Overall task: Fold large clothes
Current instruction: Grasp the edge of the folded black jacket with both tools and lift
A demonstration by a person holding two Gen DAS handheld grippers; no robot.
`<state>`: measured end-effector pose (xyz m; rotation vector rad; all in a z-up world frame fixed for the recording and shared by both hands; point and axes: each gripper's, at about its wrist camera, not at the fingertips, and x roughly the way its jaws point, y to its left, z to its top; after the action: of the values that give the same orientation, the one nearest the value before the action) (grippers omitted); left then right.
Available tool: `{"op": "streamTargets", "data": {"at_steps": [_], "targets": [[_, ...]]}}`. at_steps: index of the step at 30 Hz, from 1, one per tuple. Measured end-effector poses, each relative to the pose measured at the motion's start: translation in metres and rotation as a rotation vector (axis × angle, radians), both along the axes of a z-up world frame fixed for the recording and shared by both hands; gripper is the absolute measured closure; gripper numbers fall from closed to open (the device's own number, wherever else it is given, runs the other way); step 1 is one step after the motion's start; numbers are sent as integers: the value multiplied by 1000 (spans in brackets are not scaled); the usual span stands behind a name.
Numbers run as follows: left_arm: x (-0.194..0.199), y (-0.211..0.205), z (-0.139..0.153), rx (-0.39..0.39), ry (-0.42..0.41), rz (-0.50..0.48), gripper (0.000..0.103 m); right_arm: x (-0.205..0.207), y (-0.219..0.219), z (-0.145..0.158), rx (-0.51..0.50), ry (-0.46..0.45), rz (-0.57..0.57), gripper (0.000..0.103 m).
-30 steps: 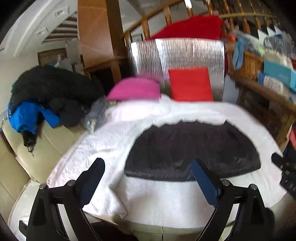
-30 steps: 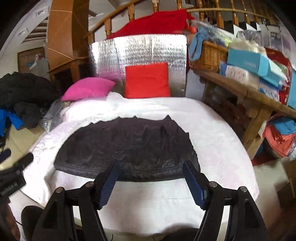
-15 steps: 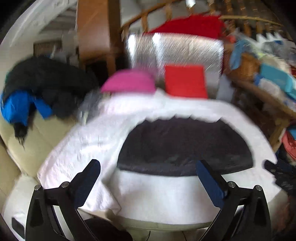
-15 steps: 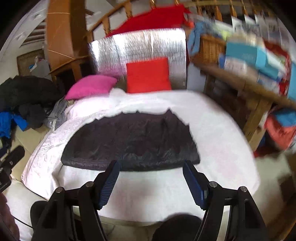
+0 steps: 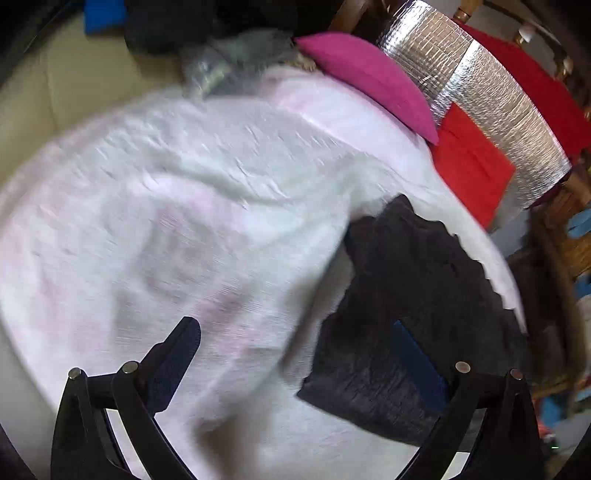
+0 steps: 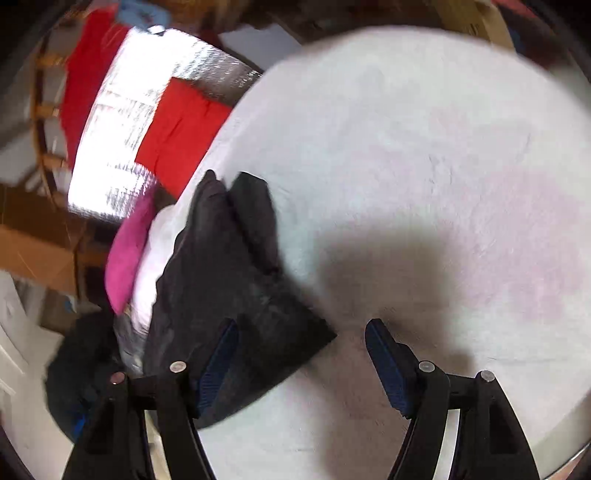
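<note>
- On the white quilted cover [image 5: 207, 206], a dark garment [image 5: 413, 314] lies flat; this is the item to be folded.
- Left wrist view: the garment occupies the lower right of the frame, its near corner pointing toward the bottom centre. A scalloped edge runs along its far side.
- Right wrist view: the same garment [image 6: 236, 295] occupies the lower left, with one pointed corner reaching toward the frame centre.
- Left gripper [image 5: 295, 354]: jaws stand spread to full width and have just been opening. The right-hand finger, fitted with a blue pad, shows in front of the garment's near edge; the left-hand finger shows in front of bare cover. The pads press on nothing, and contact with the fabric cannot be confirmed.
- Right gripper [image 6: 299, 350]: jaws stand well apart, nothing clamped. The garment's corner sits between the two fingers; the left-hand finger shows in front of the garment, the right-hand finger in front of bare cover. A dark shadow falls on the cover just beyond the fingers.
- Behind the cover: a pink cushion [image 5: 369, 77], a red cushion [image 5: 472, 166] and a silver foil panel [image 5: 480, 85] stand together, the red cushion leaning on the panel.
- Red cloth [image 5: 535, 81] hangs behind the foil panel.
- Dark clothing [image 5: 207, 22] is piled at the far left of the cover, on a cream sofa [image 5: 74, 85].
- Writing: no brand, label or text is legible; both views are motion-blurred.
</note>
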<state>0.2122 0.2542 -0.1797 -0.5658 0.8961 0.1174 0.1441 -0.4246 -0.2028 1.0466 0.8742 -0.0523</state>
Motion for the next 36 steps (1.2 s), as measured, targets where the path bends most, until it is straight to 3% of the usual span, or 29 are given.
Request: {"op": "streamTargets", "data": {"at_steps": [2,5,7,9,11,14,16,21,26,29,31,33,35,36], "targets": [[4,-1,-13,-81,12,-10,1,3,0,-5,34,-39,-18,21],[5,-5,-14,-149,-18,-30,4,11,4,-3,79,-93,-14,20],[7,-11,-11,-114,-28,-50,14,18,9,-4,87,-85,-22,20],[9,-18,-14,-97,-15,-88,39,22,16,0,50,-80,-30,20],[10,-23,-19,-108,-3,-118,49,26,24,2,3,-70,-38,21],[9,-28,-17,-91,-33,-140,68,29,31,9,-101,-44,-33,32],[9,-32,-16,-44,-33,-149,74,33,41,16,-177,-37,-15,50],[8,-36,-9,-1,-56,-176,89,35,54,39,-363,-29,13,65],[-5,-38,-7,18,-49,-209,90,36,54,50,-407,-55,6,71],[-7,-35,-15,18,-20,-212,86,39,49,31,-385,-29,1,71],[-4,-35,-15,47,-4,-200,73,31,44,29,-373,-49,1,71],[-4,-35,-14,94,15,-161,46,29,43,32,-364,-56,11,66],[-4,-37,-11,108,8,-167,40,25,37,35,-319,-51,11,55],[-4,-39,-10,97,4,-179,40,24,32,36,-292,-49,10,41]]}}
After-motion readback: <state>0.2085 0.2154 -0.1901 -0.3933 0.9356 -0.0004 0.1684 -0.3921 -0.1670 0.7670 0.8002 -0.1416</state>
